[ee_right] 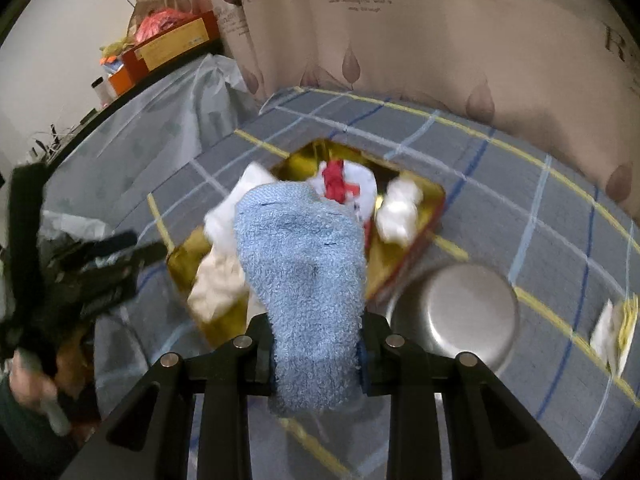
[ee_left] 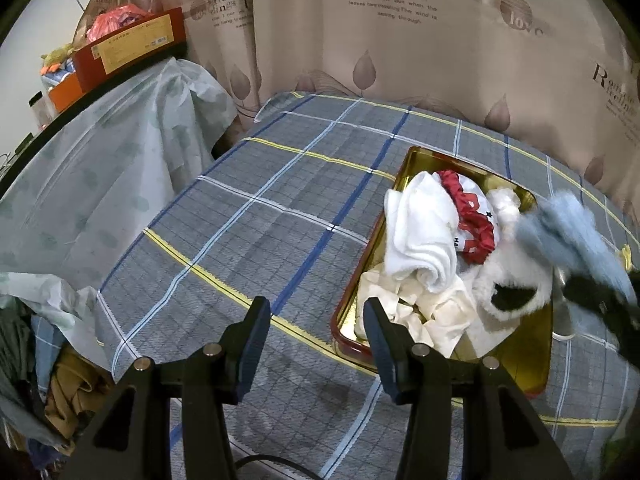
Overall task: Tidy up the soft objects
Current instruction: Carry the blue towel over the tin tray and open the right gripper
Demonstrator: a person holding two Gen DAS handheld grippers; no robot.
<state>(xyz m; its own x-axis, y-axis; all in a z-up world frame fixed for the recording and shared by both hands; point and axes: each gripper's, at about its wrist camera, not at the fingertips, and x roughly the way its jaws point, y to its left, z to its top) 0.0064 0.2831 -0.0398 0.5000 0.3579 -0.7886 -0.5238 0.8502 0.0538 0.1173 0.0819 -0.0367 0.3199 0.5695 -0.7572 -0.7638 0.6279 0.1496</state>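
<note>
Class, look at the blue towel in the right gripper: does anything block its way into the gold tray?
Nothing visible does. The blue towel hangs from the right gripper above the open gold tray, already piled with cloths.

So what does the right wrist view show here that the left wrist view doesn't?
Only the right wrist view shows the round steel bowl beside the tray, the small white and yellow item on the cloth, and the right gripper shut on the blue terry sock.

Only the left wrist view shows the left gripper open and empty over the checked cloth, plus the black and white plush piece.

Both show the gold metal tray with white cloths and a red scrunchie.
</note>
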